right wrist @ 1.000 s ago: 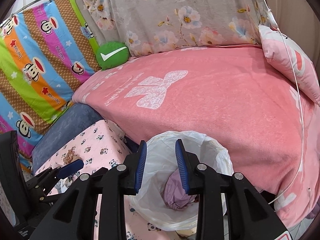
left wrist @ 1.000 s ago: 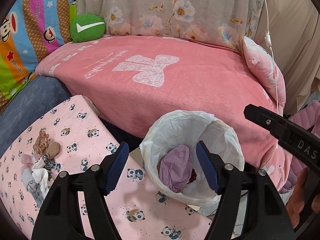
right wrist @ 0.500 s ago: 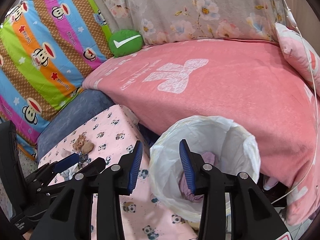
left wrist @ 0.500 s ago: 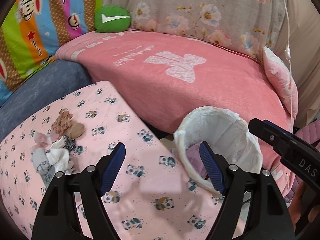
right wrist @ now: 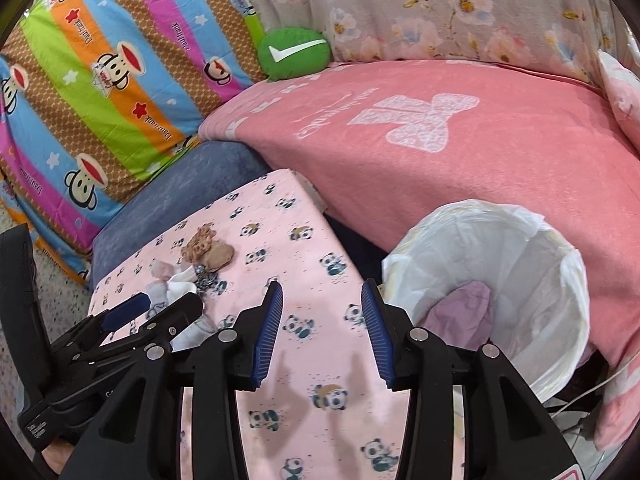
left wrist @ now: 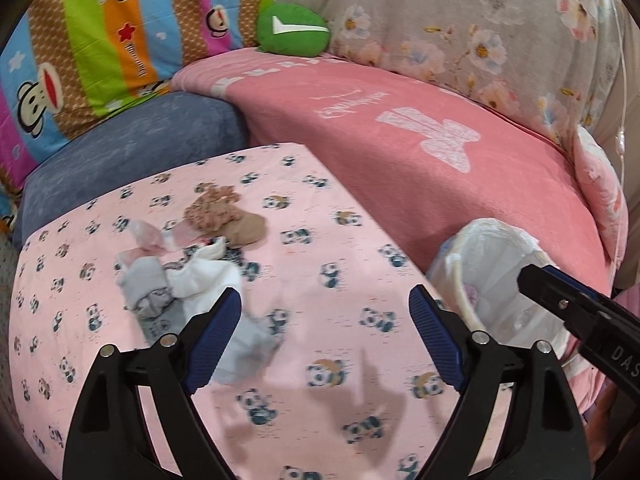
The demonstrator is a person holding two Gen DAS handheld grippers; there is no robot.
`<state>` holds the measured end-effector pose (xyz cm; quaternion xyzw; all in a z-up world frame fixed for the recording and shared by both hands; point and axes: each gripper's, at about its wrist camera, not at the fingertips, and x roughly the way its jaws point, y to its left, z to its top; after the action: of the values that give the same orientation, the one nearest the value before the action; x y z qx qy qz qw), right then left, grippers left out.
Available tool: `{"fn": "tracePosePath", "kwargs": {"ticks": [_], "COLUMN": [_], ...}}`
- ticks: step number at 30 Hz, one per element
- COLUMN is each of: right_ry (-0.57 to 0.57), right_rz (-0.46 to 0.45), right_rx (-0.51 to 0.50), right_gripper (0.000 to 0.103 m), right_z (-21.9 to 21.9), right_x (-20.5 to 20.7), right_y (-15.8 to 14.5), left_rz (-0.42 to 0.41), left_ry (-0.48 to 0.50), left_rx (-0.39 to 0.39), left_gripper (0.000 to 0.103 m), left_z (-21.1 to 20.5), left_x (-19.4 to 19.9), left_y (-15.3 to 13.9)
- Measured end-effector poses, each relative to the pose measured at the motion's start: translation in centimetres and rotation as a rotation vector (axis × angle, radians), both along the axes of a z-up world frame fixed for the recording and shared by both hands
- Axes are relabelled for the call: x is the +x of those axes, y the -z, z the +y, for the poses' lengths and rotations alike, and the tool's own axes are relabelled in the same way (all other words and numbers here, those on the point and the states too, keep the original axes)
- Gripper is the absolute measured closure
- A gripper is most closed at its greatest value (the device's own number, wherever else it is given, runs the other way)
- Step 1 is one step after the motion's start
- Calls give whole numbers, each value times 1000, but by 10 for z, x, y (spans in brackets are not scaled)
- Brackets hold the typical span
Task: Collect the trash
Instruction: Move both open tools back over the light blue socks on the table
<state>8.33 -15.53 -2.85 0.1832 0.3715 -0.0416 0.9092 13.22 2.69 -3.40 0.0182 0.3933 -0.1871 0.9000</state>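
A pile of trash lies on the pink panda-print table: brown crumpled scraps, white and grey tissue wads and a pale scrap. My left gripper is open and empty, just above the table, right of the pile. The white-lined bin stands to its right. In the right wrist view my right gripper is open and empty over the table; the pile is to its left and the bin, holding purple trash, to its right.
A pink blanket covers the sofa behind the bin. A blue cushion, a striped monkey-print cover and a green round pillow lie at the back left. A pink pillow and white cable are at right.
Both grippers have swung left, away from above the bin and over the panda-print table. The trash pile is now nearer the left gripper. Both stay open.
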Motion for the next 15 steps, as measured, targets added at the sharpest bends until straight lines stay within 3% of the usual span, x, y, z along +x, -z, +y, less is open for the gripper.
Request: {"fn": "tracePosePath", "kwargs": {"ticks": [15], "right_ry": [-126], "right_rz": [47], "right_rx": [-12], "right_gripper": [60], "right_z": [82], "right_x": [35], "right_y": [15], "left_rz": [70], "left_ry": [-215], "left_rx": [-19], "left_gripper": [19], "left_z": [107], "left_x": [31], "left_y": [31]}}
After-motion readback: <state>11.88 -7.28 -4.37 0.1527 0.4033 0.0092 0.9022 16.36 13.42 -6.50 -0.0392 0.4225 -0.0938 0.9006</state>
